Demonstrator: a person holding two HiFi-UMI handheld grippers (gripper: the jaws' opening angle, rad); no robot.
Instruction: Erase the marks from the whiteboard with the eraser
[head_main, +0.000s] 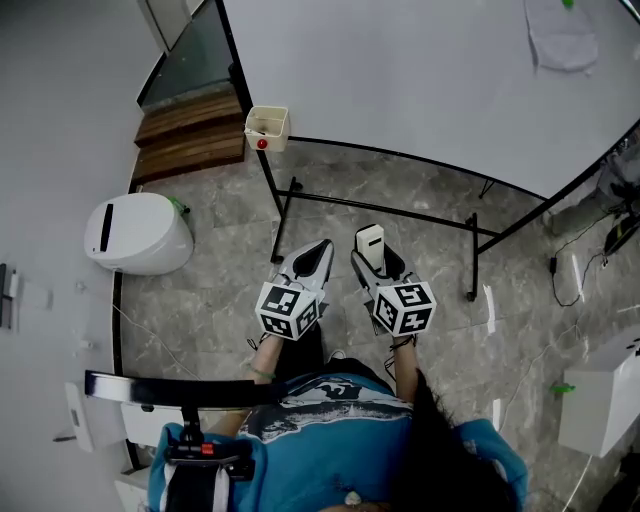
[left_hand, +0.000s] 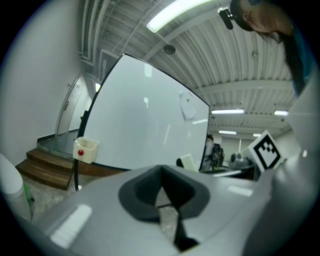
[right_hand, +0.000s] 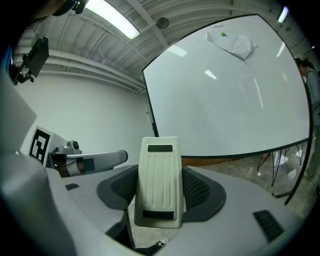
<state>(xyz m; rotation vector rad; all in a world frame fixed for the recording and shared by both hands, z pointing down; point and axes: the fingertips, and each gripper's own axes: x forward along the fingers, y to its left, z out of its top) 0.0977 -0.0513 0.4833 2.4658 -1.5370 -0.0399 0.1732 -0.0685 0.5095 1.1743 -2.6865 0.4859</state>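
The whiteboard (head_main: 420, 80) stands ahead on a black frame, and its face is nearly all blank. A faint greyish smudge (head_main: 562, 42) with a green dot sits near its top right corner; the same smudge (right_hand: 232, 42) shows in the right gripper view. My right gripper (head_main: 378, 262) is shut on a cream ribbed eraser (right_hand: 159, 182), held upright between the dark pads, well short of the board. My left gripper (head_main: 318, 252) hangs beside it, shut with nothing in it. Both are low over the floor in front of the board (left_hand: 145, 125).
A small cream holder (head_main: 266, 127) with a red dot hangs at the board's lower left corner. The stand's black legs and crossbar (head_main: 380, 208) run just ahead. A white rounded bin (head_main: 135, 232) and wooden steps (head_main: 190, 130) lie to the left. A white box (head_main: 600, 395) and cables are to the right.
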